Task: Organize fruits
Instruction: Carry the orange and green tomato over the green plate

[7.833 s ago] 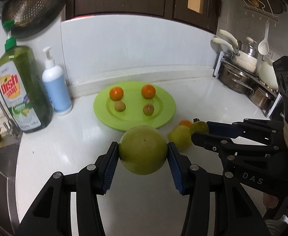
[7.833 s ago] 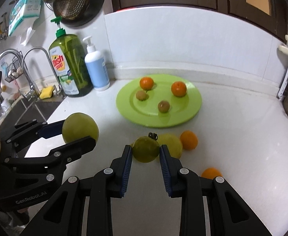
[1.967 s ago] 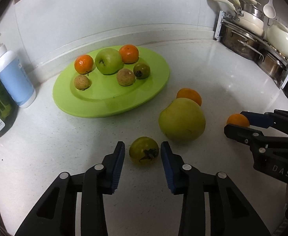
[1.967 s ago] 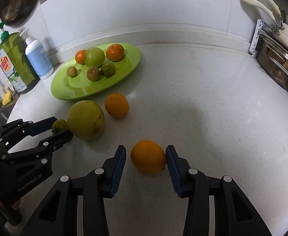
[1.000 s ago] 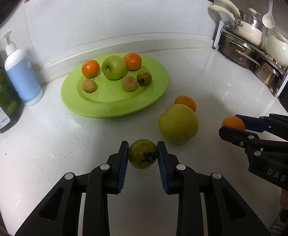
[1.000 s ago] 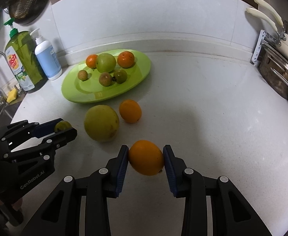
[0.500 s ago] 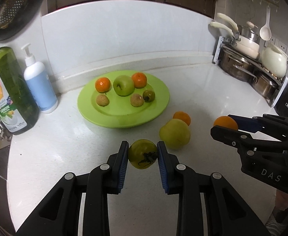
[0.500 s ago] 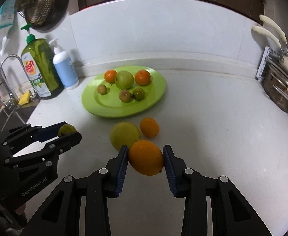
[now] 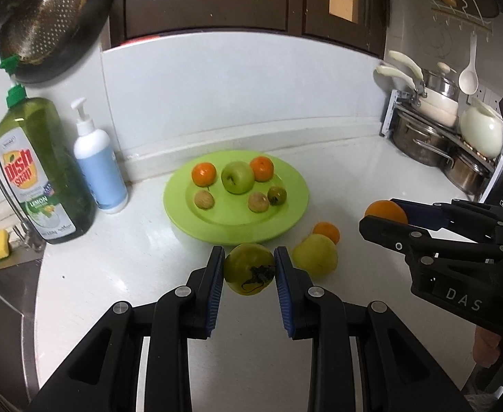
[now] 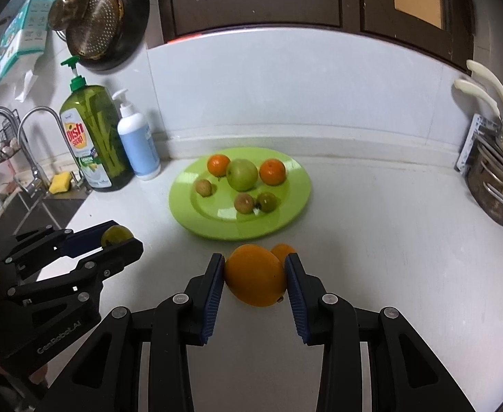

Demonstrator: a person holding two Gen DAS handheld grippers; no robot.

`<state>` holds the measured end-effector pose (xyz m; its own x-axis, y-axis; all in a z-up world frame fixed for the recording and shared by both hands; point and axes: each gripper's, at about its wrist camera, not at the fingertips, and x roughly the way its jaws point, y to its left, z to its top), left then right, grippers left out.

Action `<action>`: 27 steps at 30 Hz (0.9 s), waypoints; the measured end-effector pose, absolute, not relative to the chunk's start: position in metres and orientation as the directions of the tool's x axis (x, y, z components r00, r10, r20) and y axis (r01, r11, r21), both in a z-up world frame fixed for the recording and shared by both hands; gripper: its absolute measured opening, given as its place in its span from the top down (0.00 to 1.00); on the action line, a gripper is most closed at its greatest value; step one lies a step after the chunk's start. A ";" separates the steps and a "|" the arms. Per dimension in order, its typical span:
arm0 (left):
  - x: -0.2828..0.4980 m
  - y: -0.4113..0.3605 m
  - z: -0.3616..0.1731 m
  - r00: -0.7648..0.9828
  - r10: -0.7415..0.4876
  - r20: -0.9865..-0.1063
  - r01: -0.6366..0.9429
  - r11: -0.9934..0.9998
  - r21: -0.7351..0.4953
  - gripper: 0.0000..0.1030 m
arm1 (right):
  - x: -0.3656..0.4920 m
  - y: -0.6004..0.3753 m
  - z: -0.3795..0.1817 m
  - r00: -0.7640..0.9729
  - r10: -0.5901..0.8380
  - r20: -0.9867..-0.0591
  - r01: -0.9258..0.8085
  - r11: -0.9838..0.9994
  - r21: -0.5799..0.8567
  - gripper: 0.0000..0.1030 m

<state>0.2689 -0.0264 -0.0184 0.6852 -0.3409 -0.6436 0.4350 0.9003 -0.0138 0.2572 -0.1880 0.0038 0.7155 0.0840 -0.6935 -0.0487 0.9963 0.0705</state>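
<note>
Both grippers mid-carry: left gripper (image 9: 249, 267) clenched on a small round yellow-green fruit w/ dark calyx (image 9: 249, 269), right gripper (image 10: 255, 274) grasping a round orange (image 10: 255, 274), both above the white counter (image 10: 389, 240). Next, I'd say: carry to the far round lime-green plate (image 9: 296, 206), set them in free near spots, clear of the fruit already there.

Black tongs (image 9: 249, 267), blue ribbed pads (image 9: 216, 292), silver screws

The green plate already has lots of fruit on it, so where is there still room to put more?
On the green plate, the near half is bare, in front of the two small brown fruits and the small green fruit. The back is crowded: a green apple sits squeezed between two oranges. The counter right of the plate is open too.
</note>
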 end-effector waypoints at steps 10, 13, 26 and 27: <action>0.283 -0.021 0.000 0.731 -0.324 -0.600 0.409 0.913 0.005 0.72 | 0.276 -0.185 0.019 0.742 0.111 -0.661 -0.079 0.994 0.078 0.64; 0.290 -0.021 0.005 0.745 -0.318 -0.587 0.403 0.915 0.016 0.72 | 0.284 -0.185 0.023 0.749 0.113 -0.653 -0.082 0.994 0.079 0.64; 0.333 -0.024 0.018 0.764 -0.310 -0.566 0.385 0.923 0.015 0.71 | 0.330 -0.188 0.031 0.757 0.116 -0.643 -0.069 0.993 0.099 0.64; 0.339 -0.024 0.018 0.764 -0.310 -0.566 0.383 0.924 0.011 0.71 | 0.335 -0.188 0.030 0.754 0.118 -0.647 -0.068 0.992 0.103 0.64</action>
<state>0.3389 -0.0237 0.0181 0.7638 -0.3099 -0.5662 0.3827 0.9238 0.0108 0.3352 -0.1885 0.0296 0.7536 0.1184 -0.6466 -0.0679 0.9924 0.1025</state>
